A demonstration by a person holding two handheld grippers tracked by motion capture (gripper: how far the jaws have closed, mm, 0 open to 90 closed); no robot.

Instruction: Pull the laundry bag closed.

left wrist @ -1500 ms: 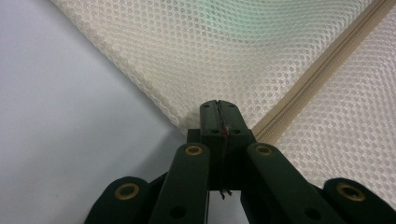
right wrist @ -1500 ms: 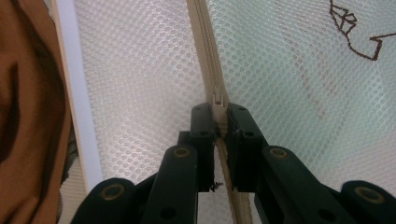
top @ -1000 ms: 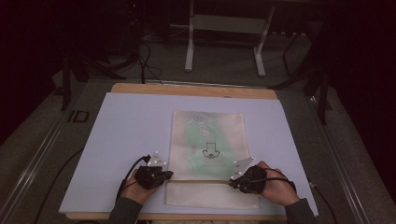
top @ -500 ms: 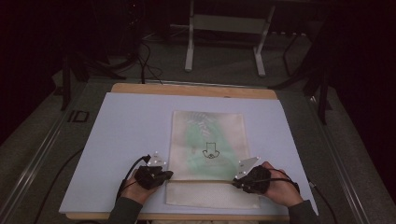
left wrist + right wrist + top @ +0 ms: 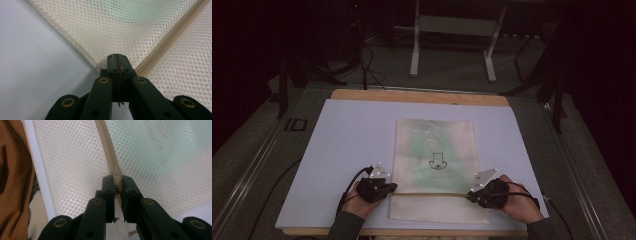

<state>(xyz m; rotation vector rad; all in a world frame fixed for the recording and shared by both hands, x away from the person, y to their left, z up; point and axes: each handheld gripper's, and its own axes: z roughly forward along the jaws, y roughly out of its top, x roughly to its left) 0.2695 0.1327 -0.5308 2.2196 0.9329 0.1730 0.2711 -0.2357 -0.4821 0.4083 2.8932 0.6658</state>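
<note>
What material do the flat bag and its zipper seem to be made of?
The bag looks like cream synthetic mesh, matte: small regular holes cover it. The zipper seems to have beige woven tape; its slider may be plastic, hard to confirm.

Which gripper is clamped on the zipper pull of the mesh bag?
The right gripper: its jaws pinch the zipper pull. The left gripper is shut on the mesh bag at its edge, where the zipper ends.

The white sheet [image 5: 347,145] lies bare around the mesh bag [image 5: 434,150] (nothing stands in the way).
</note>
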